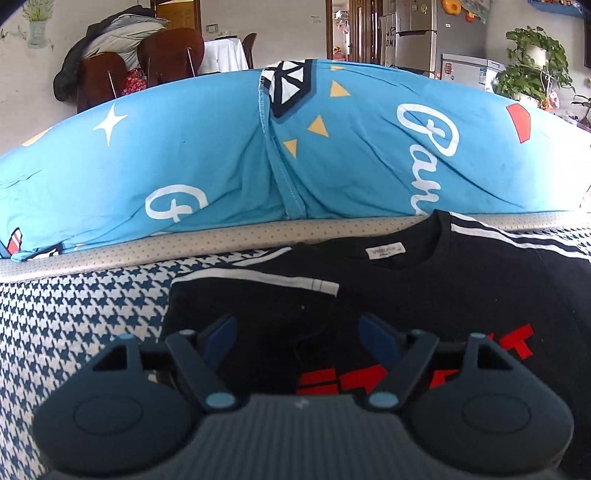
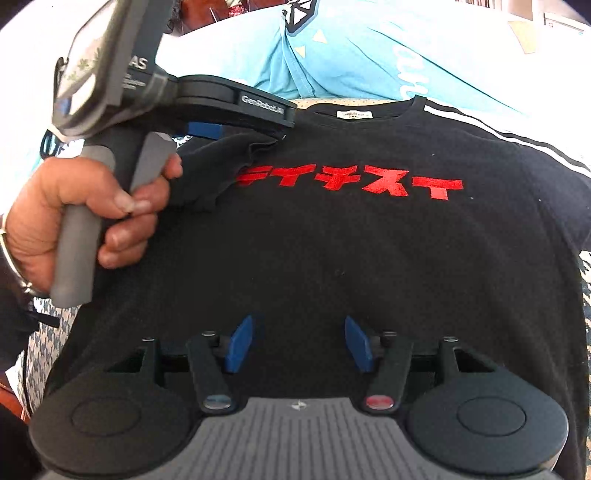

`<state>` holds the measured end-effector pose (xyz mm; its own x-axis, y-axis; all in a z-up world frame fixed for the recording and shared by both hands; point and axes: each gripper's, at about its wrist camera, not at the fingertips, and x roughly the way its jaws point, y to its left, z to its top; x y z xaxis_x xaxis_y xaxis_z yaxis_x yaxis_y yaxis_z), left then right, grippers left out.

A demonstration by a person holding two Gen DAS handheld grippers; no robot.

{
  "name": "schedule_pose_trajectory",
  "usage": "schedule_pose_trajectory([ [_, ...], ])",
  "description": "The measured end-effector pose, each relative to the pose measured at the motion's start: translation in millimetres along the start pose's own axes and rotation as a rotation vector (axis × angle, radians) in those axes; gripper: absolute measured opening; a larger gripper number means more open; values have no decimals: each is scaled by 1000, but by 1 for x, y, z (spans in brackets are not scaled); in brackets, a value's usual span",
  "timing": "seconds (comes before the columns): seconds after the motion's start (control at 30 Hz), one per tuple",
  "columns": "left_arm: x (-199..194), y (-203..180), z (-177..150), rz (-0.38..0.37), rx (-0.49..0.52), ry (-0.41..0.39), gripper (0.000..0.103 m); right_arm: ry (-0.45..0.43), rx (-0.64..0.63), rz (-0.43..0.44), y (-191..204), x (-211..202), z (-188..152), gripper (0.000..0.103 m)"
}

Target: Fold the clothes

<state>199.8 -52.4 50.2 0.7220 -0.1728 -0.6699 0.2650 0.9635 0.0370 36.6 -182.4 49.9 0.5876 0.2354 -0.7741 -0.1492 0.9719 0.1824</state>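
Jaws of both the left gripper (image 1: 297,334) and right gripper (image 2: 299,341) stood released over the black cotton T-shirt (image 2: 332,251) with red lettering.

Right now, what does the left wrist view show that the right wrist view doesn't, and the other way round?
Only the left wrist view shows the room behind: brown chairs, a fridge, a potted plant, plus the left sleeve folded in over the shirt. Only the right wrist view shows the person's hand gripping the left gripper's handle, and the full red lettering. Both show the black T-shirt with its neck label, the blue duvet, the houndstooth cover, and each camera's own open fingers: left gripper, right gripper.
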Motion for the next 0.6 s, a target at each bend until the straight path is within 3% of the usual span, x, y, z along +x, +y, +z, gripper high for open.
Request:
schedule_pose_trajectory([
  [0.17, 18, -4, -5, 43, 16, 29, 79, -5, 1, 10, -1, 1, -1, 60],
  [0.27, 25, -3, -7, 76, 24, 34, 72, -9, -4, 16, -2, 1, -1, 60],
  [0.43, 27, 5, -4, 90, 2, 32, 52, -14, -10, 17, -1, 2, -2, 61],
  [0.5, 26, 7, -3, 97, -3, 35, 33, -16, -11, 16, -2, 2, -2, 61],
  [0.6, 20, 12, 1, 98, -18, 38, 18, -19, -15, 13, -1, 3, -2, 61],
])
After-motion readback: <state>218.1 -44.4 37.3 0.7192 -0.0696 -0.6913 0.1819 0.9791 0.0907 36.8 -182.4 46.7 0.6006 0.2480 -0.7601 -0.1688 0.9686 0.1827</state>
